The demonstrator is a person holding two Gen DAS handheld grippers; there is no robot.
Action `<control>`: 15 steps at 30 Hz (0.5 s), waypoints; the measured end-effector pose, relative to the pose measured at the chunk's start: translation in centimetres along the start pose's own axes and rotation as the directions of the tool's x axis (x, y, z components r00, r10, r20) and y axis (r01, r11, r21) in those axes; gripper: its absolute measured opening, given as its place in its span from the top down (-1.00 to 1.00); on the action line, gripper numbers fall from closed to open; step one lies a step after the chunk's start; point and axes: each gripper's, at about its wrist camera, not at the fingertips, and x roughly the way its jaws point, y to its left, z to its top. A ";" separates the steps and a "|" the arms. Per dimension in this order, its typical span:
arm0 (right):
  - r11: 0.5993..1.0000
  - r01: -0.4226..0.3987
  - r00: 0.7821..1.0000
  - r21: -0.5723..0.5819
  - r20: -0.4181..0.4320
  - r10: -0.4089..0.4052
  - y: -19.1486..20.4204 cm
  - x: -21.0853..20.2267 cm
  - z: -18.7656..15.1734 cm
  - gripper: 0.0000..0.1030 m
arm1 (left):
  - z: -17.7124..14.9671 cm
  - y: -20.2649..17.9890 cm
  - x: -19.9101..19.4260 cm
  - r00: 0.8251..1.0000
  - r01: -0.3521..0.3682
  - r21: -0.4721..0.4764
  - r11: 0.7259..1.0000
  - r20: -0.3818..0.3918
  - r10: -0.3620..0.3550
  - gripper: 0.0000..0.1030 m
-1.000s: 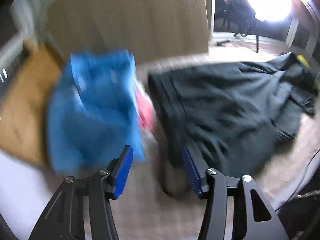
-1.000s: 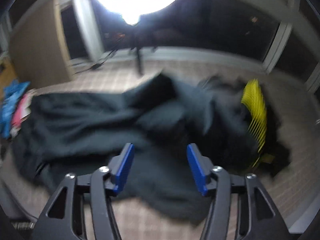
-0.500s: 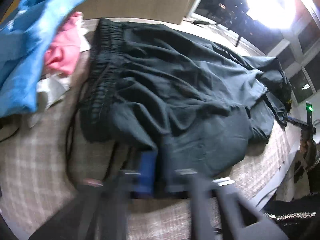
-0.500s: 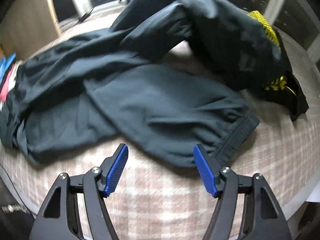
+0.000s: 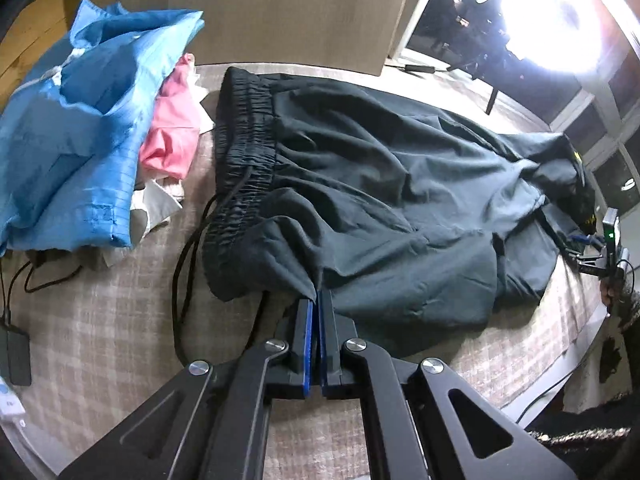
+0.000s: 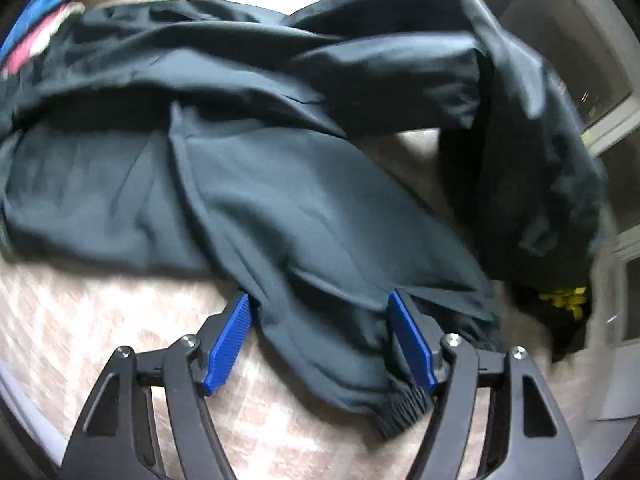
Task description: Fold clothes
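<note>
Dark grey-green trousers (image 5: 380, 184) lie spread across a checked beige surface (image 5: 100, 320), their elastic waistband (image 5: 244, 128) at the left with a black drawstring trailing out. My left gripper (image 5: 319, 300) is shut on the near edge of the trousers, just below the waistband. In the right wrist view the same trousers (image 6: 280, 200) show a leg running toward me. My right gripper (image 6: 320, 308) is open, its blue pads either side of the lower leg near the ribbed cuff (image 6: 404, 404). The far leg is folded up and back.
A crumpled blue garment (image 5: 72, 136) and a pink one (image 5: 172, 136) are piled at the left, over white cloth. A black garment with yellow print (image 6: 564, 296) lies at the right end. Black cables (image 5: 24, 280) lie at the left edge. A bright lamp glares behind.
My left gripper has come down to the trousers' near edge and shut on it. My right gripper has dropped and moved forward until its open fingers straddle the lower leg.
</note>
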 end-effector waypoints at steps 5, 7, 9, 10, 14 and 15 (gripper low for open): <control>0.990 -0.128 0.992 0.056 0.027 0.126 -1.0 -4.1 0.0 0.94 | 0.5 0.6 -2.3 0.998 -0.012 0.002 1.000 0.064 0.012 0.97; 0.981 -0.179 0.984 0.077 0.040 0.176 -1.4 -5.7 0.0 0.94 | 0.7 1.0 -3.4 0.996 -0.014 0.001 1.000 0.089 0.013 0.97; 0.971 -0.220 0.974 0.099 0.079 0.212 -1.8 -8.8 -0.5 0.94 | 0.8 1.3 -4.5 0.993 -0.010 0.002 1.000 0.115 0.010 0.97; 0.966 -0.237 0.968 0.105 0.111 0.225 -2.1 -11.2 -1.3 0.95 | 0.9 1.6 -5.0 0.992 -0.006 0.004 1.000 0.128 0.006 0.97; 0.969 -0.180 0.978 0.172 0.133 0.158 -5.3 -15.0 -1.3 0.95 | 1.3 2.3 -6.5 0.988 -0.015 0.022 1.000 0.153 0.011 0.98; 0.969 -0.155 0.983 0.192 0.129 0.131 -6.2 -15.4 -1.1 0.95 | 1.7 2.7 -6.8 0.988 -0.017 0.023 1.000 0.154 0.013 0.98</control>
